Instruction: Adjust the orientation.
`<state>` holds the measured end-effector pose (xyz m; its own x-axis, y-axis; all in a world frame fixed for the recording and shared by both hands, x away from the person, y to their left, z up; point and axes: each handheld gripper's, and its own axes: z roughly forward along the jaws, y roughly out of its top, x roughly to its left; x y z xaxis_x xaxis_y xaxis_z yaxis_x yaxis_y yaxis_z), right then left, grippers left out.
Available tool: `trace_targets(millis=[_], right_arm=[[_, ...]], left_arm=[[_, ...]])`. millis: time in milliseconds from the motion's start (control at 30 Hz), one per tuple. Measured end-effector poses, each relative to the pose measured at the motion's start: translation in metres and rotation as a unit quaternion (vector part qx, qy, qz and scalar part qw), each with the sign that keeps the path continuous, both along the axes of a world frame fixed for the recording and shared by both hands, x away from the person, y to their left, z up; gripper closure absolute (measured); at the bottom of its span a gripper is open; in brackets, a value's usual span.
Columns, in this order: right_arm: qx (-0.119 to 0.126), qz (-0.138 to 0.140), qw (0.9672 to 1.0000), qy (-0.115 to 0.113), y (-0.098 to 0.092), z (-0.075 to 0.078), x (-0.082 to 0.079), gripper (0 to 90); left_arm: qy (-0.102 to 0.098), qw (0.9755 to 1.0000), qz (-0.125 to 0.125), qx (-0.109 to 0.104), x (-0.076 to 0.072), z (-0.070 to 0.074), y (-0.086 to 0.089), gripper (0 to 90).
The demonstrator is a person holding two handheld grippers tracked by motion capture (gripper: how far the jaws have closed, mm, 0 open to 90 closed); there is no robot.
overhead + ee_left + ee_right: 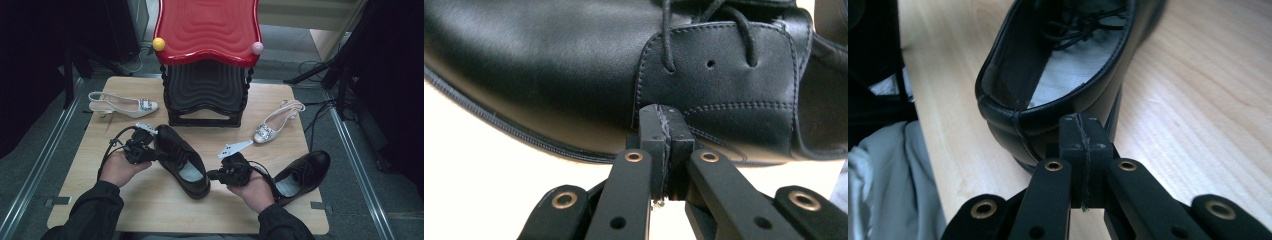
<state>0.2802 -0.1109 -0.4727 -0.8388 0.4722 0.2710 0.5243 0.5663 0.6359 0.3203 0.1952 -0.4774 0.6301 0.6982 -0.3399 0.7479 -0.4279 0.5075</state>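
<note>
Left gripper (665,112): jaws pressed flat together with nothing between them, tips just against the side of a black shoe (574,65) below its lace panel; in the high view the left gripper (159,156) sits at that shoe's (182,160) left flank.

Right gripper (1081,122): jaws likewise closed on nothing, tips just beside the heel of the same shoe (1048,100); whether they touch it cannot be told. In the high view the right gripper (212,175) lies to the shoe's right.

This black shoe lies at the near middle of the table (150,205), toe pointing far-left. A second black shoe (302,175) lies near-right. A white heeled shoe (122,105) lies far-left, another (277,122) far-right. A rack with a red top (207,30) stands at the far middle.
</note>
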Motion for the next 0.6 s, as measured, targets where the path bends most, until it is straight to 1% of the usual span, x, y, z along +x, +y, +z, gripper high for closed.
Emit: trace_targets(millis=[33,133,167,233,267,300,367,467,500,600], right_arm=[[-0.002,0.01,0.9999,0.004,0.001,0.0,-0.004,90.0],[-0.005,0.024,0.9997,0.005,0.003,0.001,-0.008,90.0],[-0.006,0.025,0.9996,0.005,0.003,0.001,-0.009,90.0],[-0.007,0.028,0.9996,0.002,0.003,0.001,-0.009,90.0],[-0.006,0.027,0.9996,0.002,0.003,0.002,-0.008,90.0],[0.0,0.013,0.9999,-0.003,0.001,0.003,-0.004,90.0],[0.002,0.001,1.0,-0.004,0.0,0.003,0.001,90.0],[0.0,-0.014,0.9999,-0.004,0.001,0.001,0.008,90.0],[-0.002,-0.016,0.9998,-0.009,0.001,0.0,0.011,90.0],[-0.005,-0.019,0.9998,-0.009,0.004,-0.001,0.017,90.0]], left_arm=[[-0.002,1.0,-0.002,-0.001,0.001,0.0,-0.002,90.0],[-0.006,0.9999,-0.009,0.0,0.001,0.001,-0.006,90.0],[-0.01,0.9999,-0.009,0.003,0.001,0.001,-0.007,90.0],[-0.01,0.9999,-0.009,0.002,0.001,0.001,-0.007,90.0],[-0.009,0.9999,-0.01,0.0,0.002,0.0,-0.007,90.0],[-0.01,0.9999,-0.01,-0.001,0.002,0.0,-0.007,90.0],[-0.013,0.9999,-0.007,0.002,0.0,0.001,-0.007,90.0],[-0.014,0.9999,-0.002,-0.002,-0.003,0.001,-0.004,90.0],[-0.015,0.9999,-0.001,-0.001,-0.005,0.002,-0.002,89.9],[-0.014,0.9999,0.002,-0.004,-0.011,0.003,0.002,89.8]])
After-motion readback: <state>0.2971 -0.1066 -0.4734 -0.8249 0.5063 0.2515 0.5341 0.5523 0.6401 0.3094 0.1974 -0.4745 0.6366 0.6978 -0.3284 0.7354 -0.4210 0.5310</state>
